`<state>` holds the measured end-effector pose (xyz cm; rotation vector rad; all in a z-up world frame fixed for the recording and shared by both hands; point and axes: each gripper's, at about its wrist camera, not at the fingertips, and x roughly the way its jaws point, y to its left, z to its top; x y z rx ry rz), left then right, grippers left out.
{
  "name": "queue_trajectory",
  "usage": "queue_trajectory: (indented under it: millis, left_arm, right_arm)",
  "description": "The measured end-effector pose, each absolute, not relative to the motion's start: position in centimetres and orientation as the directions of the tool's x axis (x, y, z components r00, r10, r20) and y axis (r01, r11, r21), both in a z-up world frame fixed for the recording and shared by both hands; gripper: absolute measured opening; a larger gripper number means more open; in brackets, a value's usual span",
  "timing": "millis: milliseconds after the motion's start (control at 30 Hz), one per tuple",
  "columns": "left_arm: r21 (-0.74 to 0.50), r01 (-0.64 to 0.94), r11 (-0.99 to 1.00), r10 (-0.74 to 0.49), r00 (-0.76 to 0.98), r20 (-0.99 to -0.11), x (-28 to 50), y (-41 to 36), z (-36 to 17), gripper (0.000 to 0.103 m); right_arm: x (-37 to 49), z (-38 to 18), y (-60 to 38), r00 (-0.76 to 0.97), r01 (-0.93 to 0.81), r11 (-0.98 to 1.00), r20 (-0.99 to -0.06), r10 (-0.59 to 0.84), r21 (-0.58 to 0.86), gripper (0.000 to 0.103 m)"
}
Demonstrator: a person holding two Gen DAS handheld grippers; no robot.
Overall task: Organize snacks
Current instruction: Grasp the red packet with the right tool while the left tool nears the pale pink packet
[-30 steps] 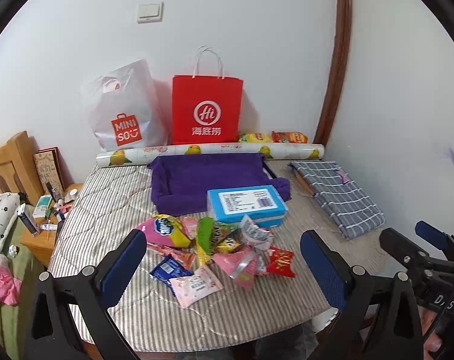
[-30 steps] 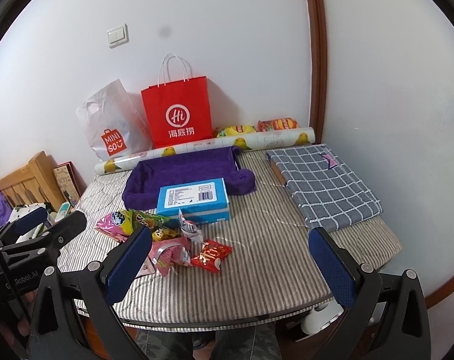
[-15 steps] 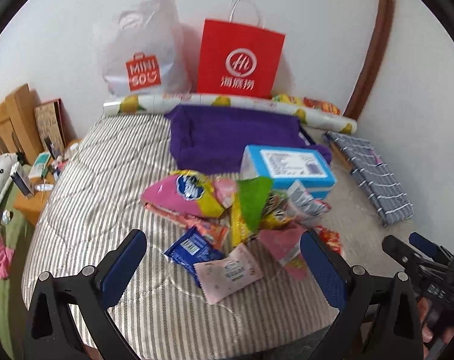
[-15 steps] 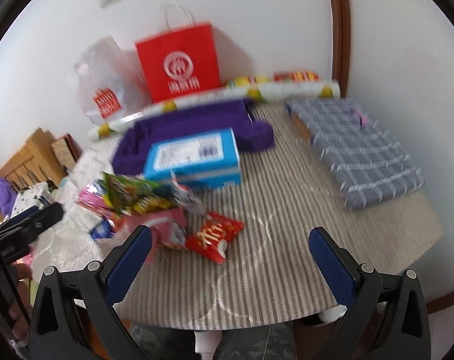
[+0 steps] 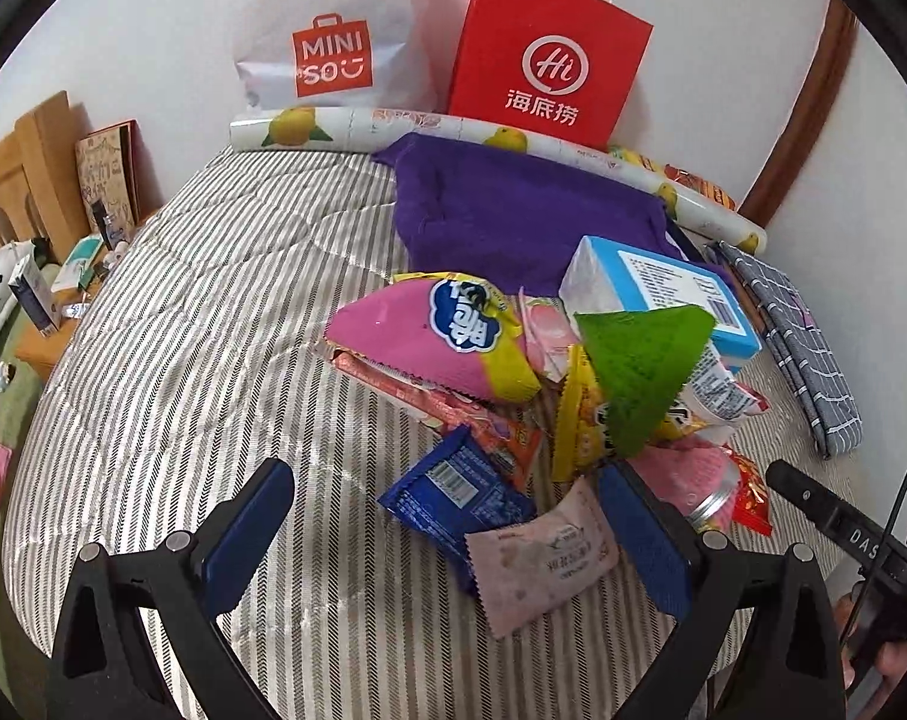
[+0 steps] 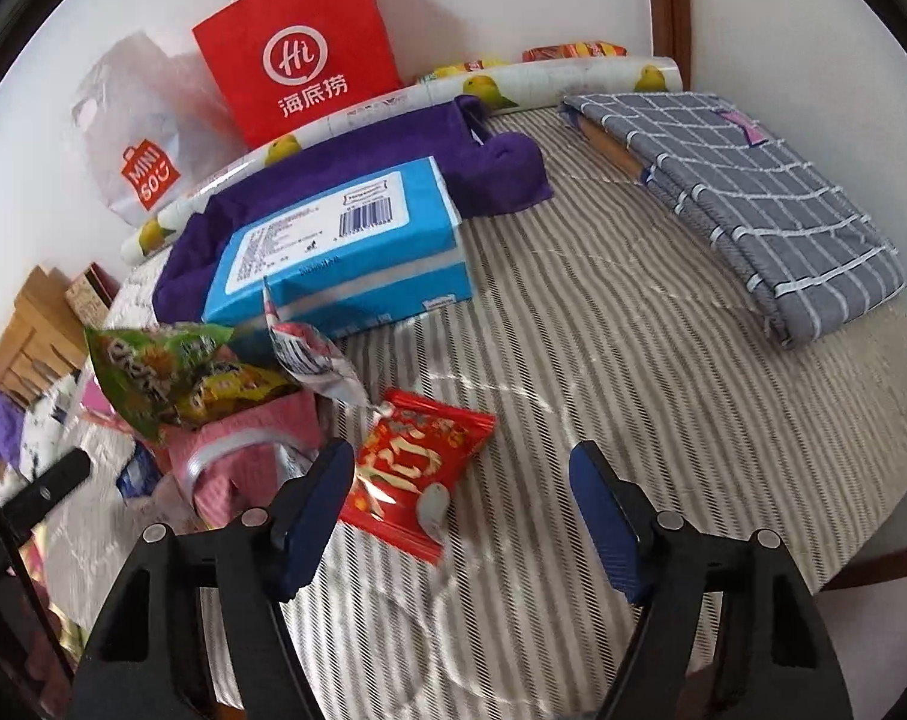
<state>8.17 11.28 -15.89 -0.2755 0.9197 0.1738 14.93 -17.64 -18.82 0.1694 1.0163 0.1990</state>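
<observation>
Home bedroom: striped quilted bed [image 5: 201,324], wooden headboard [image 5: 15,174], cluttered bedside table [image 5: 45,342]

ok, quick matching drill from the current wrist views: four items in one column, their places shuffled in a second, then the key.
Items
1. red snack packet
2. blue box
3. grey checked cloth
4. red paper bag

Places
A. standing against the wall, behind the lemon-print roll
B. partly on the purple cloth
C. folded near the right-hand wall
D. on the striped cover, just ahead of the right gripper, whose jaws are closing with nothing pinched

Pairs: 1-D, 2-B, 3-C, 4-A
</observation>
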Motion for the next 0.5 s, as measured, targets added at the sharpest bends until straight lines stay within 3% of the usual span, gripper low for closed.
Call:
queue_trajectory:
  millis: [167, 300, 500]
  left_arm:
    - [-0.186, -0.273, 0.944, 0.015, 0.597, -0.802, 8.3, 12.0, -16.3, 0.102]
    - [-0.192, -0.268, 0.944, 0.009, 0.602, -0.798, 8.3, 12.6, -16.3, 0.102]
    - [-0.194, -0.269, 0.944, 0.011, 0.609, -0.793, 8.0, 13.1, -16.2, 0.102]
  right_arm:
    - [16.0, -20.0, -16.8, 0.479, -0.075, 0.965, -0.839, 0.257, 0.253, 0.073]
    - [16.3, -21.1, -16.0, 0.451, -0.104, 0.966, -0.855, 0.257, 0.236, 0.065]
    - [16.1, -21.3, -17.7, 0.464, -0.096, 0.979, -0.861, 0.206, 0.182, 0.064]
